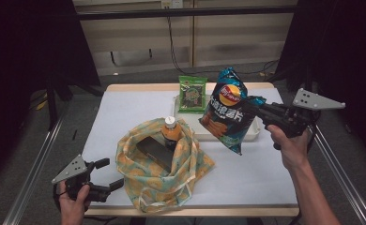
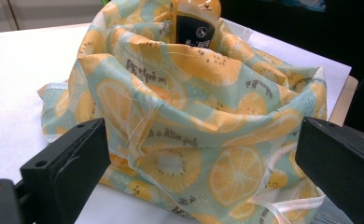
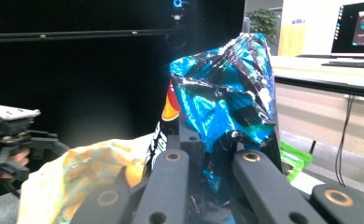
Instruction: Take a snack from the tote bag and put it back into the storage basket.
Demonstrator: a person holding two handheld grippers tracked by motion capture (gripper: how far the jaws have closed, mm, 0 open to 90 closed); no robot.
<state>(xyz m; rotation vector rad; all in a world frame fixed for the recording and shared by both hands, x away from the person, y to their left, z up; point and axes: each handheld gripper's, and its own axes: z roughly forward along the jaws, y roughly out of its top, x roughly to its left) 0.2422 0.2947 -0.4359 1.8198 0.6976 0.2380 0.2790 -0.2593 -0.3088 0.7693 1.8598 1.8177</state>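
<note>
Nearest, the left gripper (image 1: 107, 177) stood wide and empty beside the slumped citrus-print bag (image 1: 160, 166), so the chip bag (image 1: 225, 112), pinched by one edge in the right gripper (image 1: 257, 107) (dangling above the tray), might have snagged the sagging mouth.

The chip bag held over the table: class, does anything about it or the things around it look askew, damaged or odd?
The chip bag hangs tilted in the right gripper, its top corner crumpled where the jaws pinch it. The fruit-print bag slumps, wrinkled, around the bottle. Nothing looks spilled or torn.
</note>
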